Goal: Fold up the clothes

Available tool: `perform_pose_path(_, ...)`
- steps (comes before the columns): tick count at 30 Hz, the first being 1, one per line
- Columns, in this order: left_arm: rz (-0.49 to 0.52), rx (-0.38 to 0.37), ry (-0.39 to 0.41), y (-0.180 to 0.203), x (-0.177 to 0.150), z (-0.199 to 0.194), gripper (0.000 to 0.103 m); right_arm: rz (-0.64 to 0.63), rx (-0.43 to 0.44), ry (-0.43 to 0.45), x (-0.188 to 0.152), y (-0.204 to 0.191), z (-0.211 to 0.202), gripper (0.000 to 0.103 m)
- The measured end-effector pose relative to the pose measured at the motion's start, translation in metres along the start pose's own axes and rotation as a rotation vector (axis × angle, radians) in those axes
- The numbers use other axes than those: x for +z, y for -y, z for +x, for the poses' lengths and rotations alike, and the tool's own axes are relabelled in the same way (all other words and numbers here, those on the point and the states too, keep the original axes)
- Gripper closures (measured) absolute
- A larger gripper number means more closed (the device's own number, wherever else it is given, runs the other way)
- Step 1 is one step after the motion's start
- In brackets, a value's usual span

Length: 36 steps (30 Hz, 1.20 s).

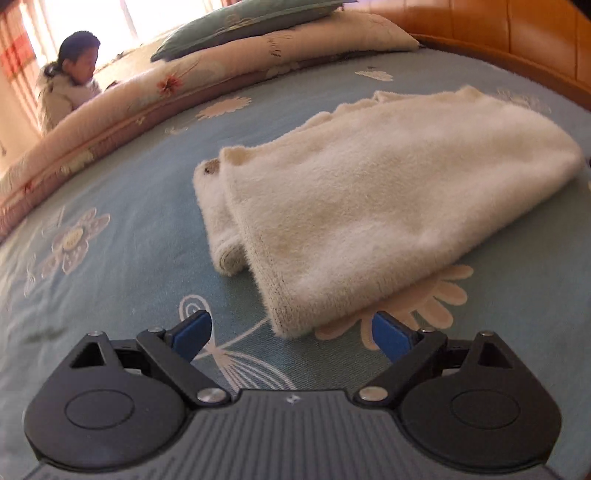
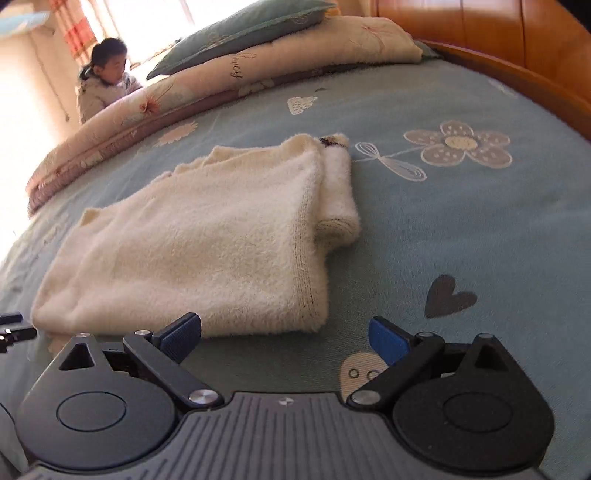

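A cream fleece garment (image 1: 369, 206) lies folded into a flat stack on the blue flowered bedspread (image 1: 110, 184). In the left wrist view its near corner ends just in front of my left gripper (image 1: 291, 332), which stands open with blue pads and holds nothing. The same garment (image 2: 192, 247) fills the left middle of the right wrist view, a folded sleeve sticking out at its far right. My right gripper (image 2: 284, 338) is open too, close to the stack's near edge and not touching it. A black piece of the other gripper (image 2: 14, 328) shows at the far left.
A rolled floral quilt (image 1: 147, 96) with a green pillow (image 1: 251, 26) on top runs along the far side of the bed. A person (image 1: 70, 81) sits behind it near a bright window. The orange wooden bed frame (image 2: 517, 48) curves along the right.
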State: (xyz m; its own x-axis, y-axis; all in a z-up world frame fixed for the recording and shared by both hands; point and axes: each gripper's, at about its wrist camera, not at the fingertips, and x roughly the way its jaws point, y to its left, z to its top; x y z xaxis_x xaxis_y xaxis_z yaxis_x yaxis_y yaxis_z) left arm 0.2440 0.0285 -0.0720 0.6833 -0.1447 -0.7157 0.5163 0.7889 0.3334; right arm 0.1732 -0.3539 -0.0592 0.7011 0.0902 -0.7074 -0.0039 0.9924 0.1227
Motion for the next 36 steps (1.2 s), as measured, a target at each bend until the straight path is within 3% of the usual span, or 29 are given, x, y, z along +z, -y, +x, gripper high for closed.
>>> perform_pose_path(3,0.317,0.097,0.041,0.032,0.004,0.005,0.01,-0.375,-0.062,-0.003,0.001,-0.048,0.007,0.004)
perform_pose_path(6,0.587,0.178,0.07,0.055,0.002,0.018,0.017,-0.725,-0.13,0.014,-0.009,-0.094,0.026,0.012)
perform_pose_path(8,0.728,0.223,0.084,0.069,0.0,0.033,0.019,-0.916,-0.193,0.026,-0.021,-0.115,0.038,0.015)
perform_pose_path(12,0.859,0.264,0.151,0.074,-0.006,0.047,0.017,-1.146,-0.291,0.056,-0.046,-0.131,0.059,0.016)
perform_pose_path(15,0.85,0.308,0.137,0.067,0.009,0.067,0.017,-1.212,-0.373,0.119,-0.048,-0.131,0.07,0.016)
perform_pose_path(20,0.822,0.376,0.112,0.047,0.019,0.091,0.018,-1.202,-0.49,0.115,-0.025,-0.106,0.094,0.016)
perform_pose_path(22,0.837,0.368,0.152,0.049,0.011,0.087,0.023,-1.182,-0.491,0.112,-0.022,-0.097,0.096,0.016)
perform_pose_path(25,0.947,0.384,0.219,0.061,0.007,0.092,0.026,-1.209,-0.452,0.141,-0.025,-0.095,0.099,0.025)
perform_pose_path(28,1.005,0.344,0.215,0.064,0.019,0.099,0.026,-1.231,-0.42,0.139,-0.016,-0.102,0.109,0.028)
perform_pose_path(30,1.008,0.296,0.177,0.061,0.027,0.104,0.041,-1.245,-0.399,0.137,-0.009,-0.107,0.115,0.033)
perform_pose_path(31,1.001,0.269,0.146,0.061,0.029,0.106,0.066,-1.235,-0.38,0.127,-0.006,-0.108,0.116,0.043)
perform_pose_path(32,0.999,0.248,0.122,0.06,0.03,0.109,0.082,-1.213,-0.356,0.111,-0.004,-0.108,0.114,0.057)
perform_pose_path(34,1.006,0.259,0.124,0.062,0.029,0.11,0.087,-1.175,-0.324,0.089,0.0,-0.107,0.109,0.075)
perform_pose_path(36,0.938,0.259,0.137,0.058,0.037,0.105,0.088,-1.149,-0.324,0.086,0.003,-0.109,0.103,0.082)
